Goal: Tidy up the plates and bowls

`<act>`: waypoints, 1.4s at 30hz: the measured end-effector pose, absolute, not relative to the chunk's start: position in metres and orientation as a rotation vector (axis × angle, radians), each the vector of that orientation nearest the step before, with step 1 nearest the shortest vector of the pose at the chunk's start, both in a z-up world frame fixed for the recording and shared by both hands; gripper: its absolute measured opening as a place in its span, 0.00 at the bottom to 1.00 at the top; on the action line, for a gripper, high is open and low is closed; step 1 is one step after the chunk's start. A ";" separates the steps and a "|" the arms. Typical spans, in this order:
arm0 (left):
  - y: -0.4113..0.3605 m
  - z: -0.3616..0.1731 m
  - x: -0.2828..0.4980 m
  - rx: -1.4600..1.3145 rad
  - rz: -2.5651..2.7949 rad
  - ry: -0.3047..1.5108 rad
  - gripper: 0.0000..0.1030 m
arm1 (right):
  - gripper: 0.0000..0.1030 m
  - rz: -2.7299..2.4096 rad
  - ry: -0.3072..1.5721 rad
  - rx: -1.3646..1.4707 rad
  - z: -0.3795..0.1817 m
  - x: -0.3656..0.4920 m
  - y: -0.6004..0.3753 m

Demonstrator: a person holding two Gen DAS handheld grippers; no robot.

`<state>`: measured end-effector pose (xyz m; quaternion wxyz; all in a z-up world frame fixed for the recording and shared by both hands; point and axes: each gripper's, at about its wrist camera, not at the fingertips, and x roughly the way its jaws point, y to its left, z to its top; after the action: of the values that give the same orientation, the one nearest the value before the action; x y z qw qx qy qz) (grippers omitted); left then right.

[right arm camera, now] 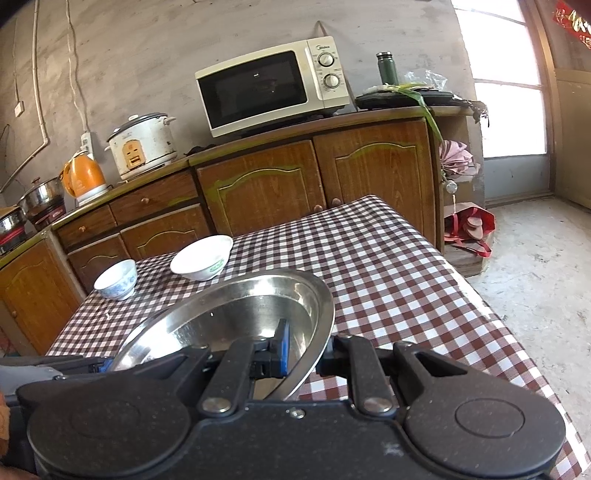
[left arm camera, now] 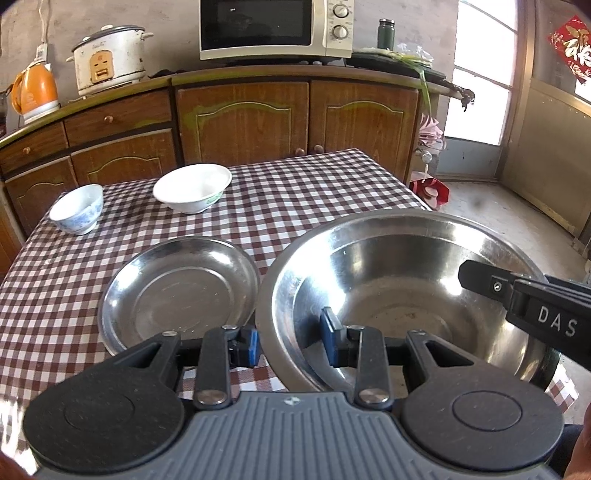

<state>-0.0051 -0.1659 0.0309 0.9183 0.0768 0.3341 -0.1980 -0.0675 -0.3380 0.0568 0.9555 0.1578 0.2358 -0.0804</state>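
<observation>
A large steel bowl (left arm camera: 406, 280) is at the near right of the checked table. My left gripper (left arm camera: 291, 343) straddles its left rim, pads still apart. My right gripper (right arm camera: 303, 354) is shut on the same bowl's right rim (right arm camera: 321, 332); its finger shows in the left wrist view (left arm camera: 491, 284). A steel plate (left arm camera: 181, 291) lies just left of the bowl. A white bowl (left arm camera: 192, 188) and a small blue-patterned bowl (left arm camera: 77, 208) stand at the far left; both also show in the right wrist view, the white bowl (right arm camera: 203, 256) and the small bowl (right arm camera: 116, 278).
The checked table (left arm camera: 314, 184) stands in front of wooden cabinets (left arm camera: 243, 118) with a microwave (left arm camera: 273, 29), a rice cooker (left arm camera: 107, 59) and an orange kettle (left arm camera: 33, 92) on top. Bare floor and a red bag (right arm camera: 469, 225) lie to the right.
</observation>
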 end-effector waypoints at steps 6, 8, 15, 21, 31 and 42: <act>-0.155 0.029 -0.007 0.153 -0.389 0.695 0.33 | 0.18 -0.138 0.483 0.314 0.057 -0.066 -0.328; -0.153 0.029 -0.008 0.146 -0.384 0.697 0.33 | 0.18 -0.132 0.482 0.313 0.057 -0.066 -0.324; -0.143 0.029 -0.010 0.143 -0.359 0.692 0.33 | 0.18 -0.109 0.488 0.310 0.055 -0.064 -0.314; -0.133 0.028 -0.011 0.136 -0.332 0.693 0.33 | 0.18 -0.087 0.496 0.302 0.054 -0.060 -0.303; -0.115 0.027 -0.011 0.123 -0.293 0.702 0.33 | 0.18 -0.045 0.510 0.286 0.051 -0.055 -0.281; -0.090 0.027 -0.009 0.092 -0.227 0.713 0.34 | 0.18 0.015 0.526 0.261 0.050 -0.044 -0.253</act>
<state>-0.0094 -0.0903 0.0275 0.9297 0.0448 0.3483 -0.1107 -0.0443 -0.2527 0.0498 0.9572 0.1286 0.2592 0.0075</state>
